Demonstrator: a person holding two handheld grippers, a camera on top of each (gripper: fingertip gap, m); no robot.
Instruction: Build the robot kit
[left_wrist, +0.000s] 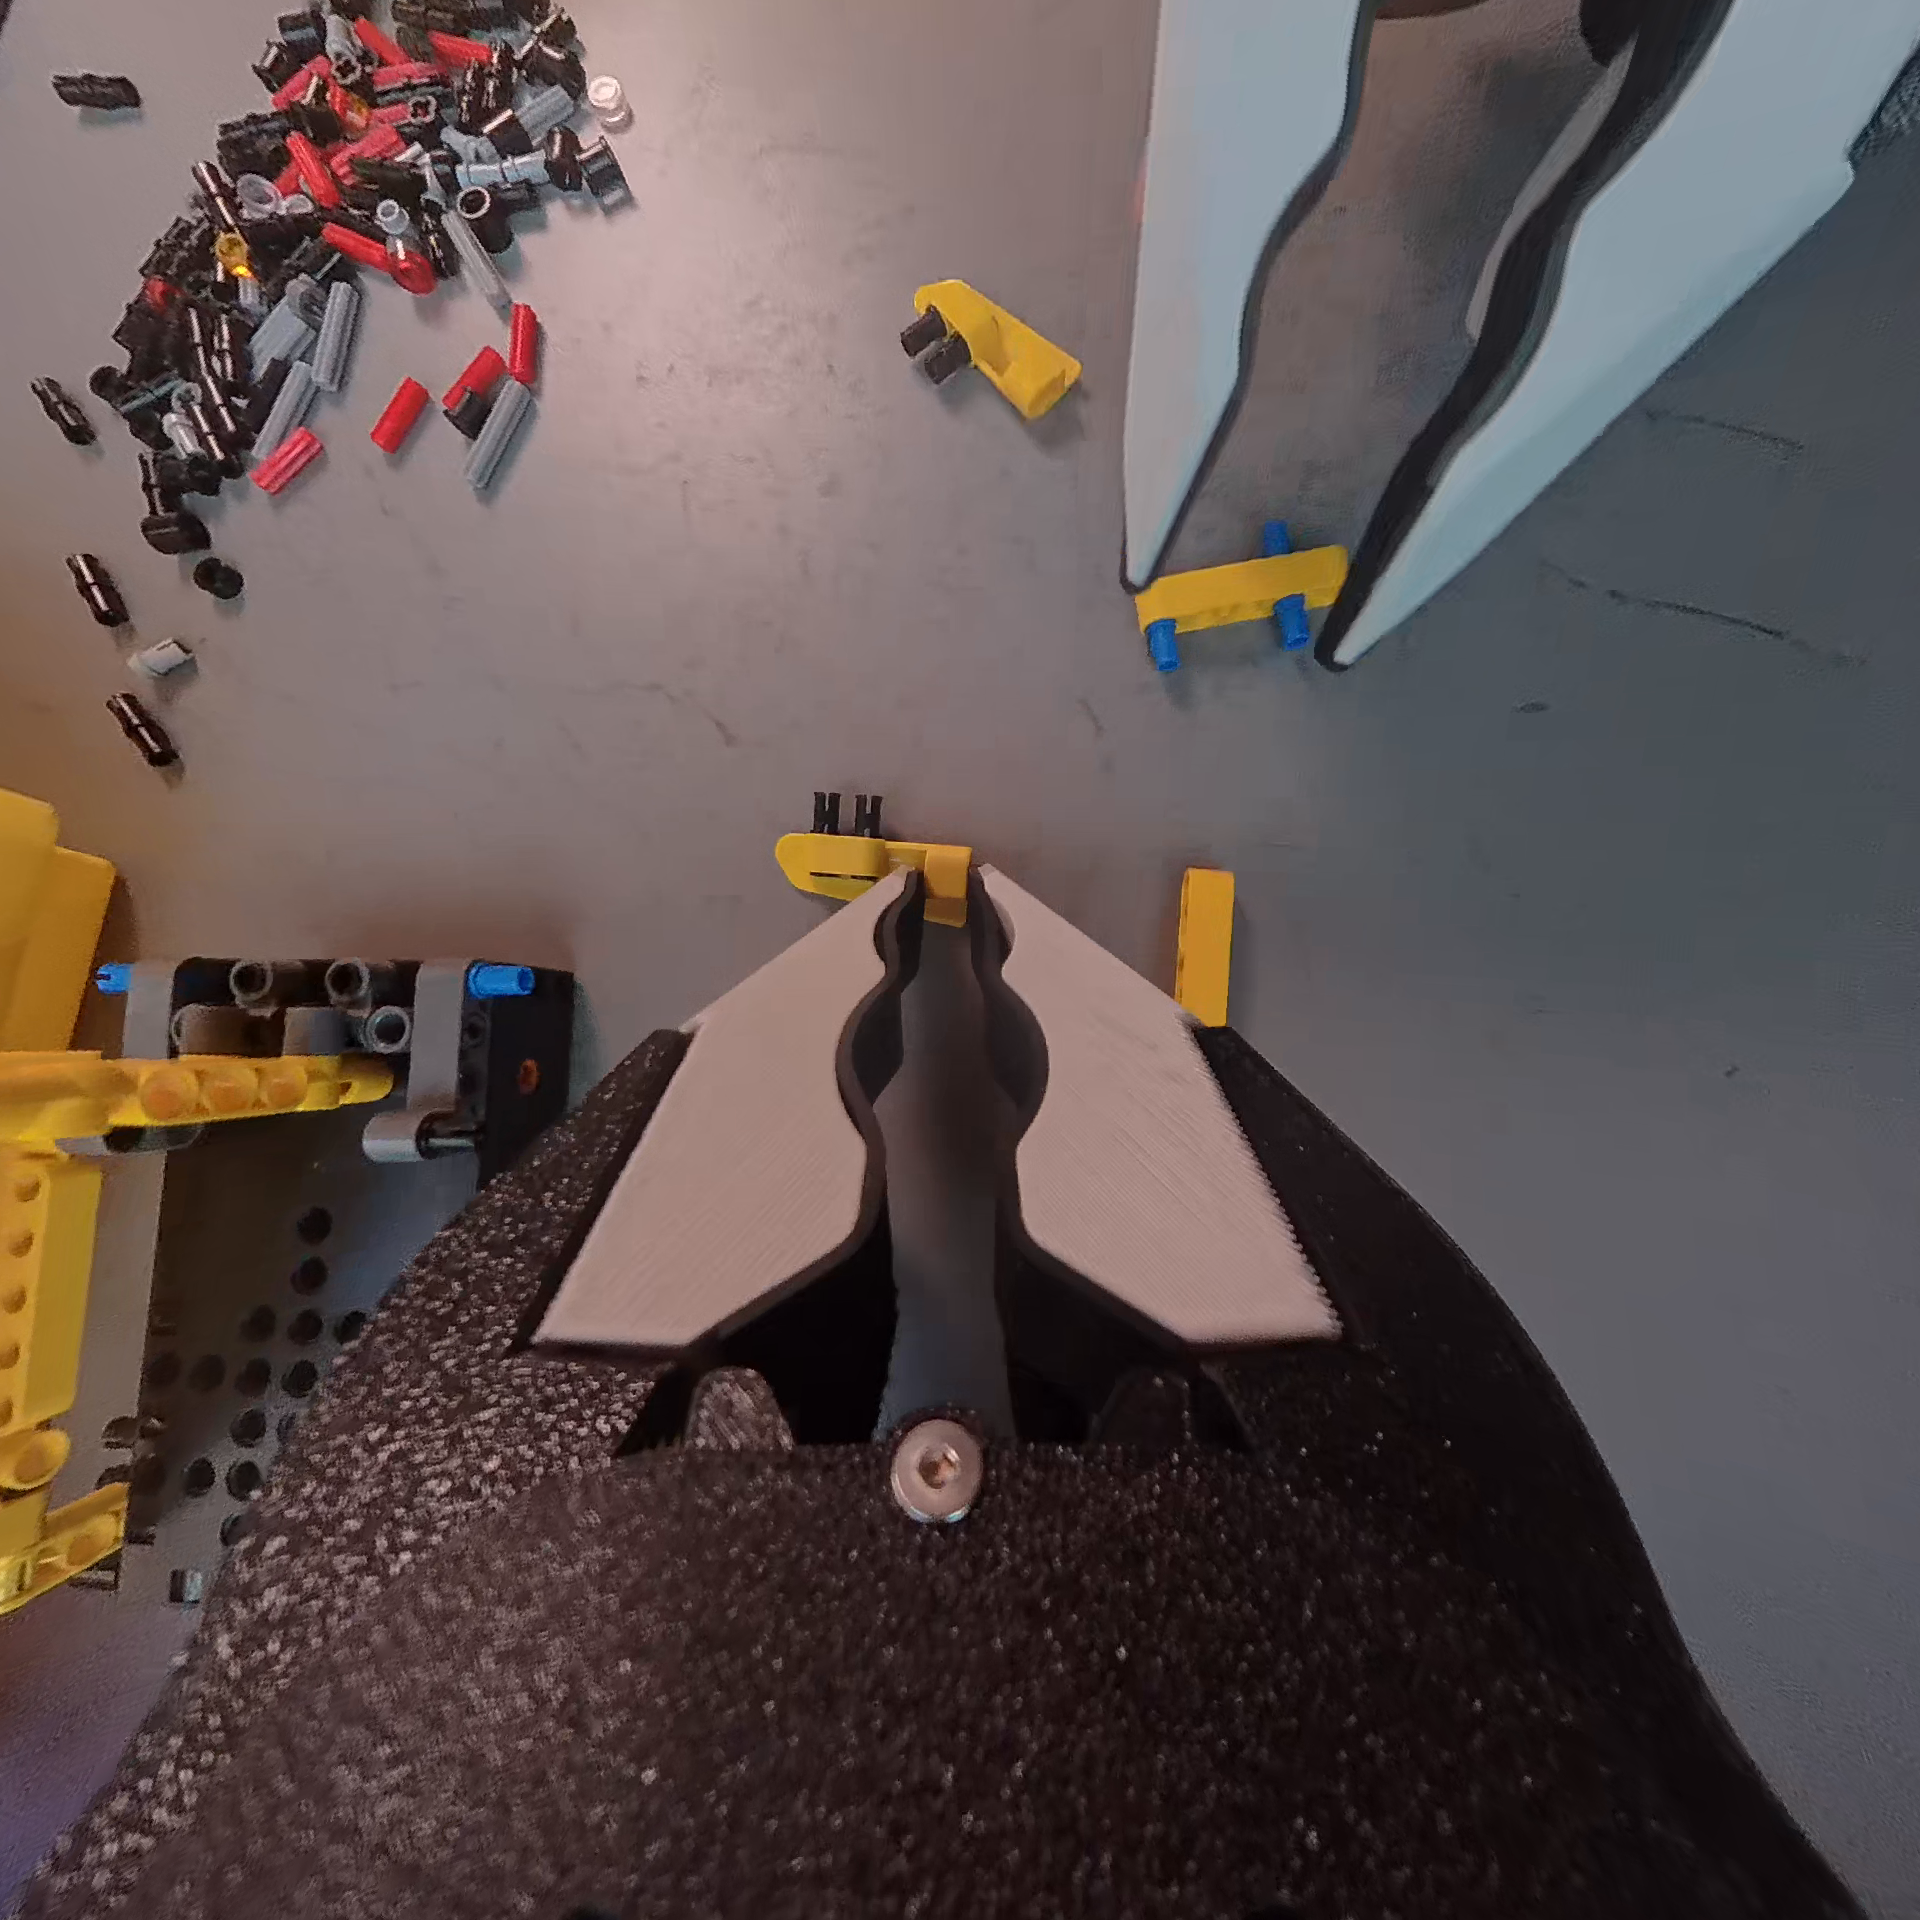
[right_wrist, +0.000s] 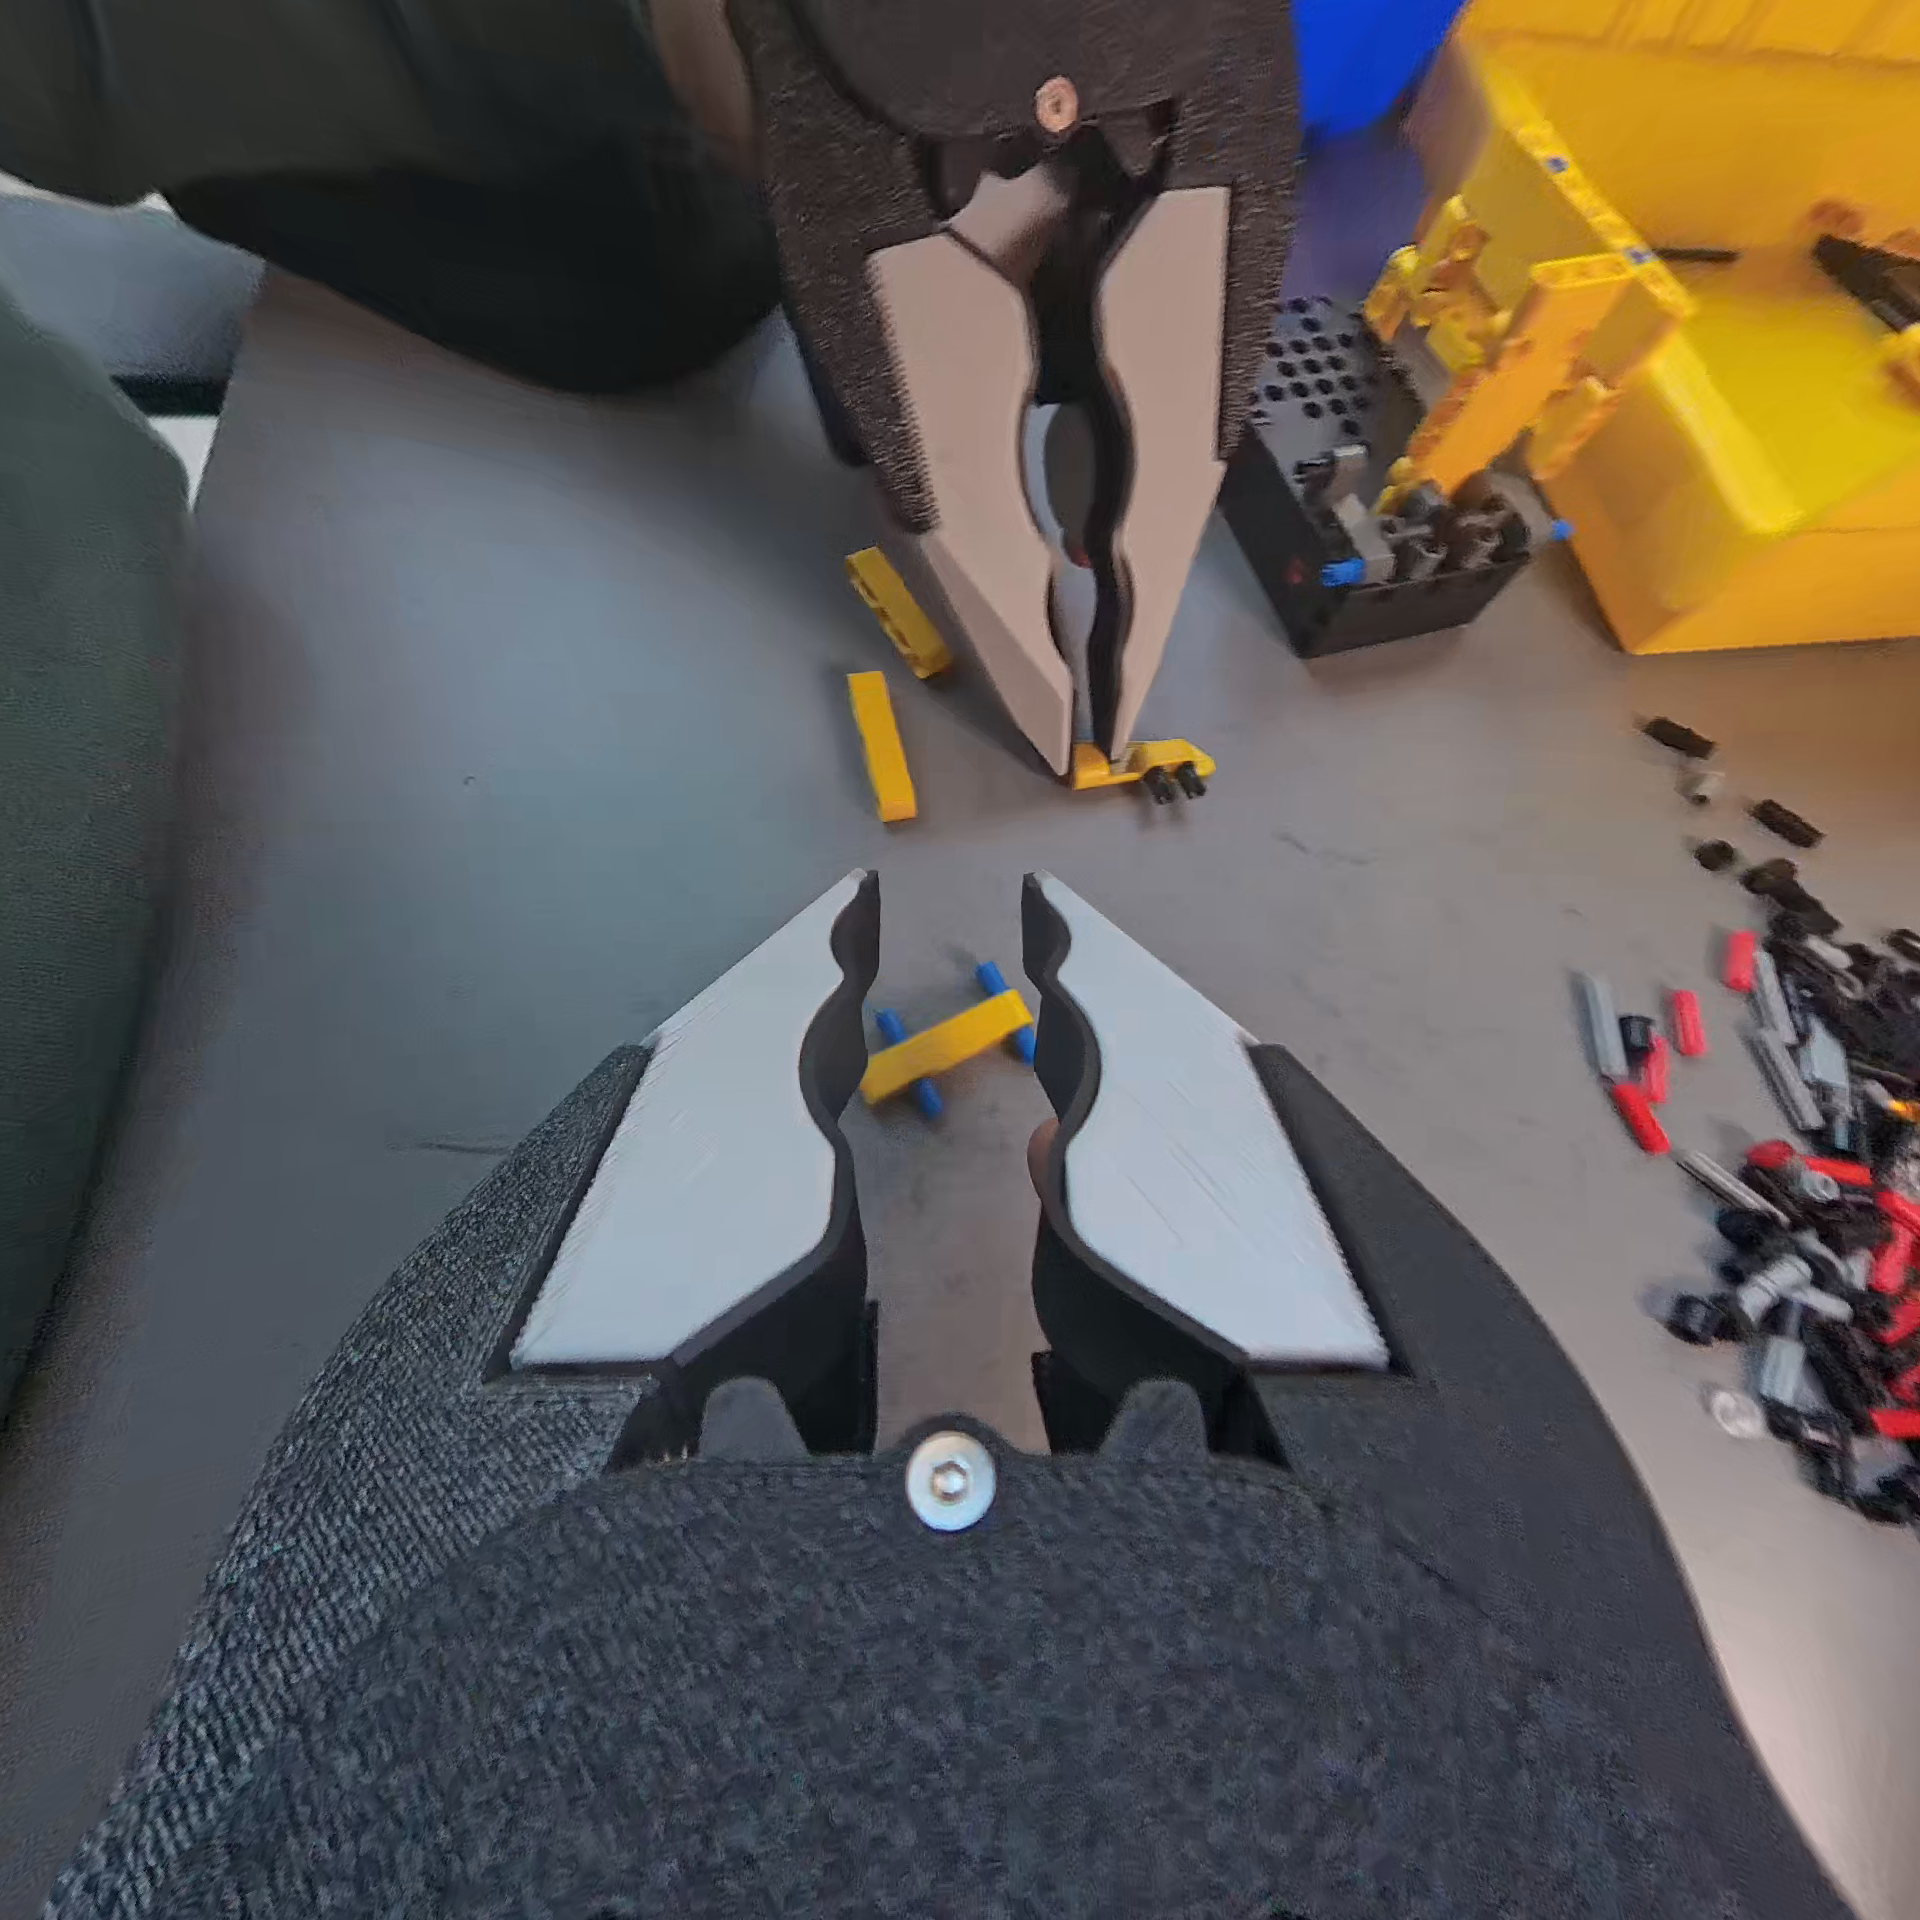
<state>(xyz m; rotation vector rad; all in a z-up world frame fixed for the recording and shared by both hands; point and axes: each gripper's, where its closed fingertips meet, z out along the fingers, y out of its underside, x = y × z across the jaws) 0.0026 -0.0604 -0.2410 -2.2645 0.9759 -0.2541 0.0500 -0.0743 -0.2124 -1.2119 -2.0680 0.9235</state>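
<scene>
While the left gripper (left_wrist: 943, 883) clenches a yellow piece with black pins (left_wrist: 868, 864) on the grey table (left_wrist: 727, 644), right gripper (right_wrist: 951, 883) released, straddling yellow beam with blue pins (right_wrist: 948, 1042), loose pin pile (left_wrist: 332, 218) well apart

Soft even light, blurred, warped edges

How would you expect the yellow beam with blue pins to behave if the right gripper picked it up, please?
The yellow beam looks like stiff plastic, so it probably won't flex. It seems small and light. Its blue pins stick out both sides, so it likely won't roll, though it may twist in the open right gripper.
</scene>
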